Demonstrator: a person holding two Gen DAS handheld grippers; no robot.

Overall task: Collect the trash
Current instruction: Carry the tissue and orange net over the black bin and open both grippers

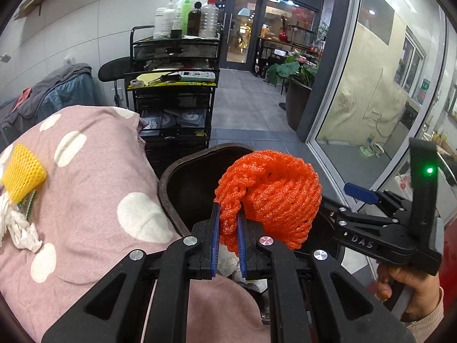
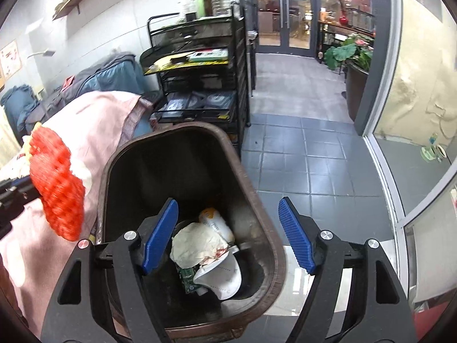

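Note:
My left gripper (image 1: 228, 214) is shut on an orange foam fruit net (image 1: 271, 197) and holds it over the rim of a dark brown trash bin (image 1: 171, 177). The net also shows at the left of the right wrist view (image 2: 57, 183), beside the bin (image 2: 257, 200). My right gripper (image 2: 228, 234) is open and empty above the bin, which holds crumpled paper (image 2: 197, 245), a white mask (image 2: 222, 277) and other scraps. A yellow foam net (image 1: 22, 171) and crumpled white tissue (image 1: 20, 225) lie on the pink dotted blanket (image 1: 94, 177).
A black wire cart (image 1: 174, 85) with bottles on top stands behind the bin. Folded grey-blue bedding (image 1: 51, 91) lies at far left. A potted plant (image 1: 297, 85) and a glass partition (image 1: 371, 85) stand to the right, with grey tiled floor (image 2: 300, 148) between.

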